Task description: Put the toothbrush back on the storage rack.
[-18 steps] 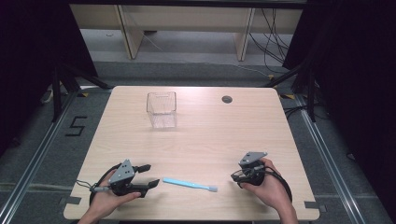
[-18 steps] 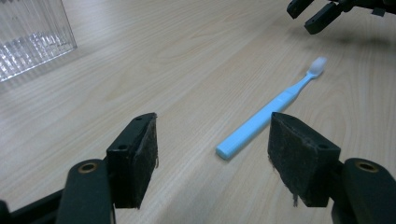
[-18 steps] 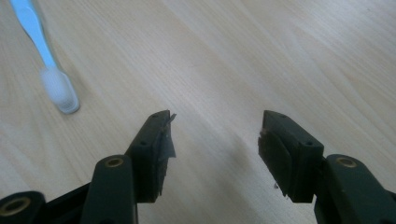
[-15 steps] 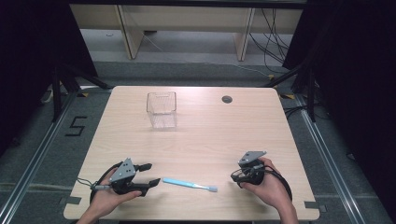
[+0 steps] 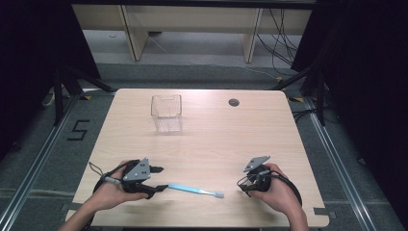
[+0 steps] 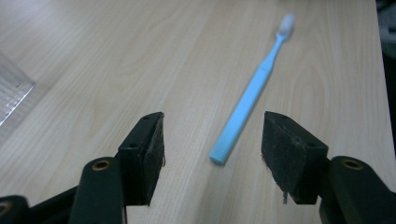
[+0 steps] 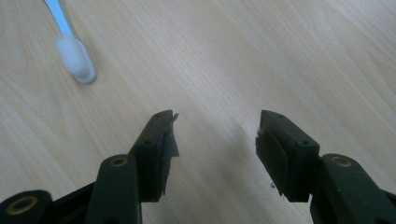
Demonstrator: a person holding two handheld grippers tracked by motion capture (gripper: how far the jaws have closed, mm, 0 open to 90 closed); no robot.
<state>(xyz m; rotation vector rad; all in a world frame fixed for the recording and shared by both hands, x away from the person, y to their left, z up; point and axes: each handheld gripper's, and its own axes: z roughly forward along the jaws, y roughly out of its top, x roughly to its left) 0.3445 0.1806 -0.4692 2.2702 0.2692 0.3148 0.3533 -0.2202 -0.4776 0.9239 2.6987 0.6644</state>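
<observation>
The wooden table (image 5: 202, 144) carries a clear plastic bin (image 5: 166, 112) standing well apart toward the far left, and a light blue toothbrush (image 5: 195, 190) lying flat near the near edge, between the two hands. Its long axis runs left to right, handle end at the left, bristle head at the right. The left gripper (image 5: 153, 180) is the nearer one: in the left gripper view its jaws stand wide apart with nothing between the pads, and the handle end (image 6: 223, 154) lies just ahead of the gap, the brush stretching away from them. The right gripper (image 5: 246, 184) rests on the table to the right of the head, jaws likewise spread and empty. Against the earlier frames, the left gripper has closed in on the handle end; the right has barely shifted
</observation>
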